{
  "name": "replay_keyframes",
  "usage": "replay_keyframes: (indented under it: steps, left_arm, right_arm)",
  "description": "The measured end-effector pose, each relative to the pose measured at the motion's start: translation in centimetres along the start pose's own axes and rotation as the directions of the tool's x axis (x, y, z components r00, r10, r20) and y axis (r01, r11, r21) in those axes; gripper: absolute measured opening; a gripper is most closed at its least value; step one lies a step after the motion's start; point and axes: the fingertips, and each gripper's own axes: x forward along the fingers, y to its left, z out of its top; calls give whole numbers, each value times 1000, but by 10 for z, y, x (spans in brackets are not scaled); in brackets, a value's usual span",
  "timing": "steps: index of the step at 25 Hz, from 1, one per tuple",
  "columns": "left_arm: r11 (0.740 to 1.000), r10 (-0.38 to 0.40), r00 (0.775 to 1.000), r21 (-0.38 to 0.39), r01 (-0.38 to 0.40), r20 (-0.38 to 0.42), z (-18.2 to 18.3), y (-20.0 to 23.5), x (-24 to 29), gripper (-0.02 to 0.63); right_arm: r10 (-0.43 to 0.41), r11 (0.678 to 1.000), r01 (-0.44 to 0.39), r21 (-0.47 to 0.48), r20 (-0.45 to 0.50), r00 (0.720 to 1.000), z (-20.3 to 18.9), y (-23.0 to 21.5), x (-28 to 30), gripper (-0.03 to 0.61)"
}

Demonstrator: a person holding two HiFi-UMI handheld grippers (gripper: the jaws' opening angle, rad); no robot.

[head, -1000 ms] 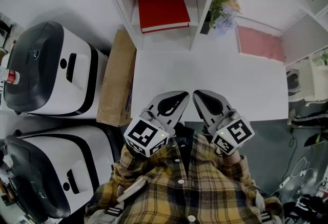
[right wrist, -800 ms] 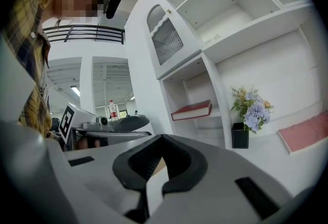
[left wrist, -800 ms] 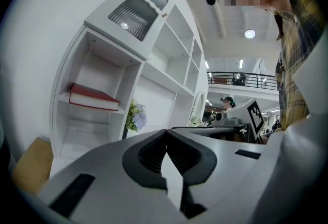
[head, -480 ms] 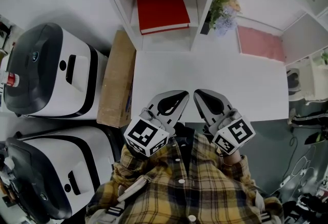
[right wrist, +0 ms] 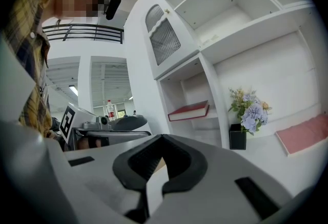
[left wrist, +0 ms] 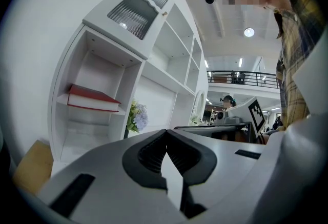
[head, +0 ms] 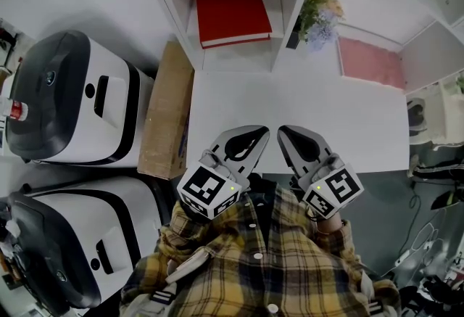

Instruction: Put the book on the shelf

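A red hardcover book lies flat on a shelf inside the white shelf unit at the far edge of the white table. It also shows in the left gripper view as the book and in the right gripper view as the book. My left gripper and right gripper rest side by side at the table's near edge, both shut with nothing between the jaws, well short of the shelf.
A small vase of flowers stands right of the shelf unit, with a pink mat beyond it. A cardboard box leans at the table's left edge. Two large white and grey machines stand on the left.
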Motion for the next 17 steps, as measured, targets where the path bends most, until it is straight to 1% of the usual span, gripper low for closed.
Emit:
replay_keyframes:
  steps: [2,7,11,17]
  left_arm:
    - [1000,-12,1000,8,12,-6,0,-1,2,18]
    - [998,-37,999,57,39,-33,-2,-7,4,18]
    - [992,-70,995,98,77,-73,-8,-11,5,18]
    - [984,-105,988,132,119,-113,-10,-14,4,18]
  right_arm:
    - [4,1000,-4,3,1,1000,0,0,1,17]
    - [6,1000,-6,2,-5,1000,0,0,0,17]
    - [14,1000,-14,4,-3,1000,0,2,-2,17]
    - [20,1000,-20,-4,-3,1000,0,5,-2,17]
